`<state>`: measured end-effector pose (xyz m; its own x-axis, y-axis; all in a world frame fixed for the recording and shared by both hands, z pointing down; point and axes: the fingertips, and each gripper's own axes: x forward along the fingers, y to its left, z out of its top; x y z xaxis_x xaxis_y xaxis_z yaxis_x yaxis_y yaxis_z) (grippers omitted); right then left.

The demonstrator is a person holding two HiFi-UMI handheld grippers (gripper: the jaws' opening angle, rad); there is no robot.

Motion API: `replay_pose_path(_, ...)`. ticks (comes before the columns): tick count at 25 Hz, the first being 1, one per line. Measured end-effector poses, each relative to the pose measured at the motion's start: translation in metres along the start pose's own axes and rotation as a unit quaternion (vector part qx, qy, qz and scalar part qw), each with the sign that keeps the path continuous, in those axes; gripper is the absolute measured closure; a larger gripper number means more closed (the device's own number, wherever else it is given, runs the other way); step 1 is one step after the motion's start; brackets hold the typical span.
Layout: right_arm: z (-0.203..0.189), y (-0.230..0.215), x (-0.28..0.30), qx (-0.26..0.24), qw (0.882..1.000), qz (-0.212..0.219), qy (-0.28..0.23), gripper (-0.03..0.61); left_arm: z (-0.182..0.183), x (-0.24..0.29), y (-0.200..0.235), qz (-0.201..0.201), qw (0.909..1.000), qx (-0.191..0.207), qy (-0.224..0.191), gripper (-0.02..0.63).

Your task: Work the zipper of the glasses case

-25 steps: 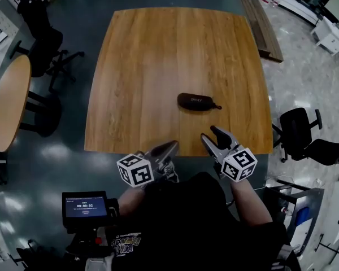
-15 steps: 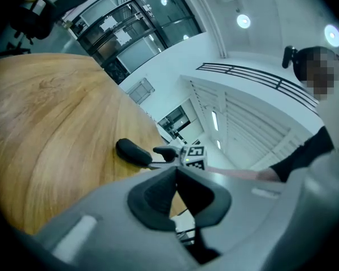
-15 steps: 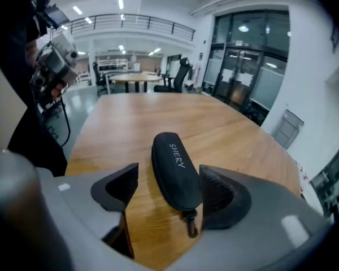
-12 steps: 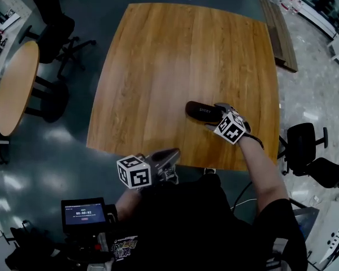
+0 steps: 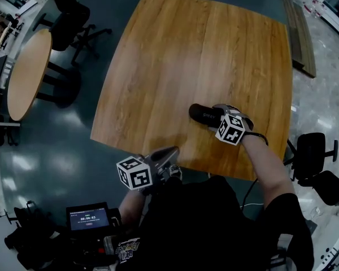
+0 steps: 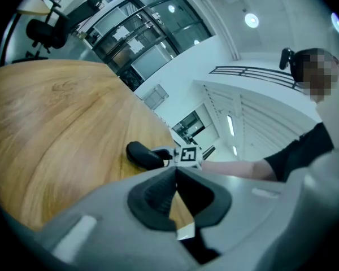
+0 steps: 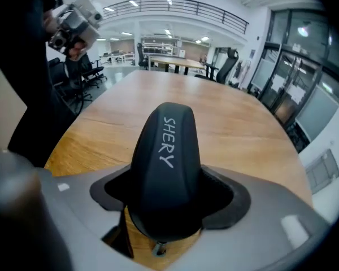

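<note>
The black glasses case lies flat on the wooden tabletop. In the head view it is toward 4 o'clock from the middle of the tabletop and not far from the near edge. Its long side runs from 9 o'clock to 3 o'clock. The right gripper points steeply down over the 3 o'clock end of the case. Its jaws have just been opening and now stand wide, with this end of the case between them. In the right gripper view the case fills nearly all the space between the jaws, but a thin strip of wood shows beside one pad, so they are not clamped on it. White letters "SHERY" run along the top of the case, and a small metal piece shows under its near end.

The left gripper is at 7 o'clock from the case, well apart from it, over the near edge of the tabletop. Its jaws are closed together and hold nothing.
</note>
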<state>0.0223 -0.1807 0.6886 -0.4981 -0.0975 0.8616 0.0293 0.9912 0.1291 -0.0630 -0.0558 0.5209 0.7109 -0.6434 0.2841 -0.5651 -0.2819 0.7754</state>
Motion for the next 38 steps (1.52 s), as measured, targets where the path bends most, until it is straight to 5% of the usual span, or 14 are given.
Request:
replay_pose_path(4, 0.039, 0.004, -0.05, -0.16, 0.985, -0.046, -0.039, 0.236, 0.025, 0.003, 0.009, 0.016, 0.9964, 0.08, 0.023, 0.611)
replay_pose_path(8, 0.073, 0.018, -0.11, -0.322, 0.942, -0.082, -0.044, 0.236, 0.053, 0.02, -0.002, -0.018, 0.9855, 0.152, 0.074, 0.412)
replay_pose_path(12, 0.098, 0.046, -0.152, -0.421, 0.901, -0.094, -0.041, 0.236, 0.045, 0.051, -0.045, -0.103, 0.9587, 0.205, 0.168, 0.305)
replay_pose_path(16, 0.115, 0.071, -0.171, -0.465, 0.881, -0.085, -0.031, 0.236, 0.022, 0.068, -0.089, -0.199, 0.9216, 0.212, 0.257, 0.275)
replay_pose_path(19, 0.124, 0.081, -0.178, -0.467, 0.882, -0.065, -0.025, 0.236, 0.008, 0.071, -0.101, -0.222, 0.9059, 0.207, 0.295, 0.276)
replay_pose_path(22, 0.122, 0.082, -0.179, -0.453, 0.889, -0.053, -0.032, 0.225, 0.009, 0.072, -0.102, -0.228, 0.9123, 0.186, 0.284, 0.305)
replay_pose_path(25, 0.125, 0.074, -0.207, -0.374, 0.923, -0.043, -0.075, 0.195, 0.017, 0.066, -0.101, -0.225, 0.9263, 0.171, 0.249, 0.324)
replay_pose_path(27, 0.127, 0.059, -0.241, -0.282, 0.951, -0.03, -0.121, 0.206, 0.022, 0.056, -0.105, -0.234, 0.9261, 0.184, 0.231, 0.324)
replay_pose_path(29, 0.129, 0.049, -0.272, -0.19, 0.967, 0.01, -0.168, 0.267, 0.027, 0.042, -0.115, -0.259, 0.9145, 0.219, 0.221, 0.324)
replay_pose_path(32, 0.145, 0.05, -0.301, -0.12, 0.961, 0.086, -0.233, 0.352, 0.028, 0.026, -0.126, -0.285, 0.8881, 0.28, 0.227, 0.325)
replay_pose_path(35, 0.152, 0.055, -0.303, -0.123, 0.961, 0.114, -0.221, 0.457, 0.028, 0.015, -0.135, -0.311, 0.8711, 0.296, 0.238, 0.327)
replay_pose_path(38, 0.15, 0.059, -0.294, -0.164, 0.963, 0.105, -0.186, 0.474, 0.028, 0.005, -0.146, -0.349, 0.8624, 0.282, 0.235, 0.334)
